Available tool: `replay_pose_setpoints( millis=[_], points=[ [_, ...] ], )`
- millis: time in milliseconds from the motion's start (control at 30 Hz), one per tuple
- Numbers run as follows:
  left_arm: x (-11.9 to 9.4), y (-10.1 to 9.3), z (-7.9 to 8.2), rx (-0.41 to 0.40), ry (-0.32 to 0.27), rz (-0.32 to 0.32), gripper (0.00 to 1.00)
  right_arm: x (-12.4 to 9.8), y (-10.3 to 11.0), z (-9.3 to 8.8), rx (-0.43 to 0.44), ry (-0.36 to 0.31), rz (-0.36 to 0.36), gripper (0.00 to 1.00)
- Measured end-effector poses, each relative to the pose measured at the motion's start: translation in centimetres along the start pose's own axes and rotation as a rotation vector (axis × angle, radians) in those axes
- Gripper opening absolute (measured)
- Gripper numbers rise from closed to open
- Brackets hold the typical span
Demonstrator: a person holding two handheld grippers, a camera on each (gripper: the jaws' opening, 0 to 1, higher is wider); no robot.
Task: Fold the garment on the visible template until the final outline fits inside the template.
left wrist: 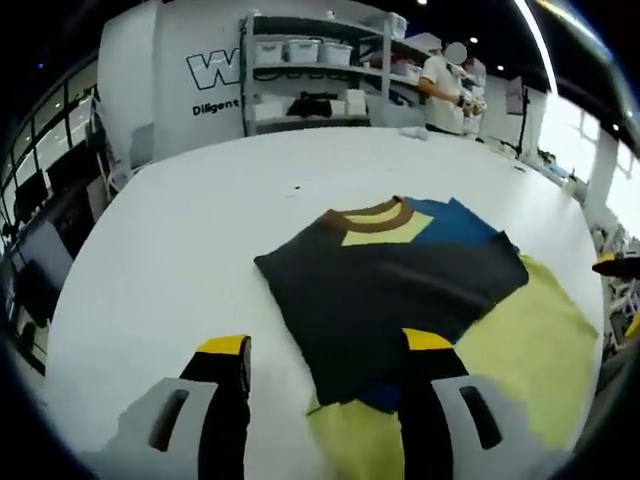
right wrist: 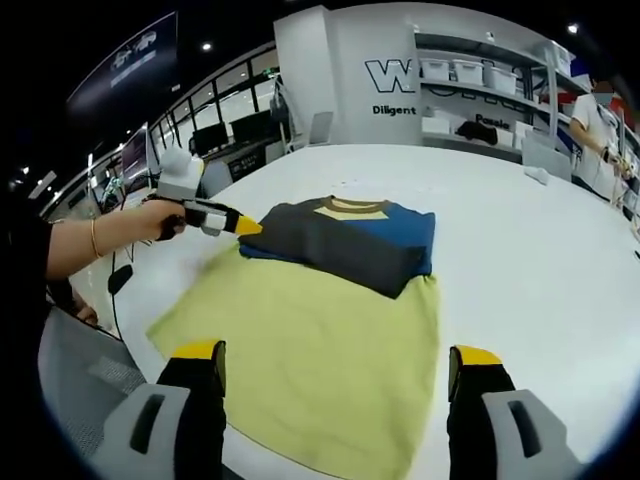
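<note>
Wall text "Diligent" (right wrist: 394,110) behind garment (right wrist: 345,240) on template (right wrist: 310,360); both tools spread, w/ nothing held.

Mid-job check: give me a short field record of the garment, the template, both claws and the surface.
garment: dark folded shirt with brown collar and blue panel, lying on the far part of the template
template: yellow-green sheet, near part uncovered
left claw: open, tips at the garment's left edge
right claw: open, above the template's near edge, holding nothing
surface: white table
background: shelves with bins
</note>
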State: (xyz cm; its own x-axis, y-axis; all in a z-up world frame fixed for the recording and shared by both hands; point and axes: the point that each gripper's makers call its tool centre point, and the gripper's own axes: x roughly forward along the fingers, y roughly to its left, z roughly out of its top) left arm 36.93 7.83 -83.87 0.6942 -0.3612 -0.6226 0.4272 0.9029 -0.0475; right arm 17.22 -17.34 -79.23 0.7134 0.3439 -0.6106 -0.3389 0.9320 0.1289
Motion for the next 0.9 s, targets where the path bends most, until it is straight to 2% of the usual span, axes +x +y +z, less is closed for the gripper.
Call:
replay_pose_setpoints(
  millis=[100, 167, 233, 267, 367, 400, 533, 833, 900],
  points=[
    [0.0, 0.1, -1.0, -0.005, 0.026, 0.001, 0.47, 0.0, -0.1, -0.1, 0.003, 0.002, -0.003, 0.91],
    [-0.1, 0.2, -1.4, -0.018, 0.037, 0.0, 0.41, -0.1, -0.2, -0.2, 0.002, 0.005, -0.007, 0.91],
    [-0.2, 0.2, -1.9, -0.047, 0.054, 0.001, 0.36, -0.1, -0.2, -0.2, 0.004, 0.005, -0.009, 0.91],
    [-0.3, 0.1, -2.3, -0.106, 0.073, 0.005, 0.35, -0.1, -0.2, -0.2, 0.006, 0.004, -0.009, 0.91],
    [-0.2, -0.6, -2.5, -0.137, 0.078, -0.024, 0.33, -0.1, -0.2, 0.0, 0.004, 0.001, -0.013, 0.9],
    [-0.2, -0.5, -2.5, -0.121, 0.07, -0.018, 0.31, -0.1, -0.1, 0.1, 0.003, -0.001, -0.011, 0.9],
    [-0.4, -0.2, -2.8, -0.109, 0.088, -0.001, 0.1, -0.1, -0.1, 0.1, 0.001, -0.002, -0.011, 0.9],
    [-1.1, -0.3, -3.2, -0.052, 0.105, 0.005, 0.06, -0.2, -0.2, 0.0, -0.004, 0.005, -0.018, 0.9],
    [-1.2, 0.2, -3.3, -0.039, 0.112, -0.001, 0.06, -0.3, 0.0, 0.0, -0.003, 0.007, -0.012, 0.9]
  ],
)
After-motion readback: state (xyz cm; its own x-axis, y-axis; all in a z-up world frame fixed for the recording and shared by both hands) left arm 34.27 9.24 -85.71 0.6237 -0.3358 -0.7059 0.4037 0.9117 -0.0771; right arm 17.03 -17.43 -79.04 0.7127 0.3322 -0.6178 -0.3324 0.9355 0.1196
